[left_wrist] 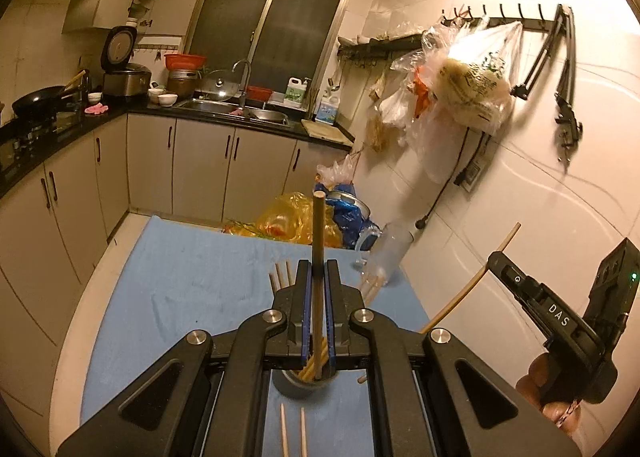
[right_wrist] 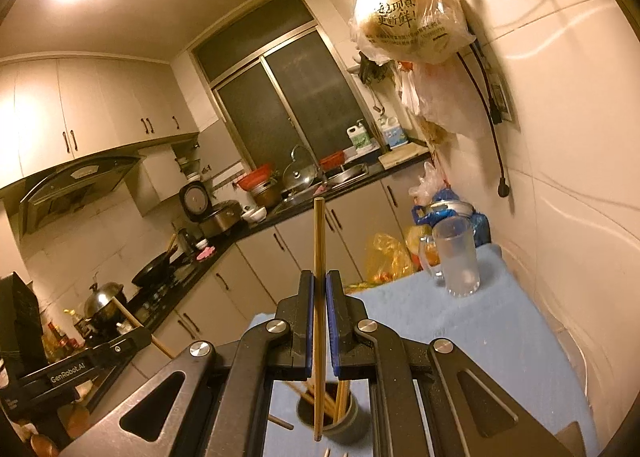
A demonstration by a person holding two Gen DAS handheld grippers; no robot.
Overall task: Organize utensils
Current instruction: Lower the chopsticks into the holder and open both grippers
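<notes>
One chopstick (left_wrist: pixel 319 257) upright between the clenched jaws of the left gripper (left_wrist: pixel 319 269), another chopstick (right_wrist: pixel 319 253) likewise in the right gripper (right_wrist: pixel 319 281).

left wrist: forward, downward | right wrist: tilted | shared: blue tabletop (left_wrist: pixel 192 281), kitchen counter (right_wrist: pixel 256 225)

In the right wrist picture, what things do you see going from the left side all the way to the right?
Other tongs holding a chopstick → black wok → rice cooker → chopstick in these tongs → clear glass mug.
</notes>
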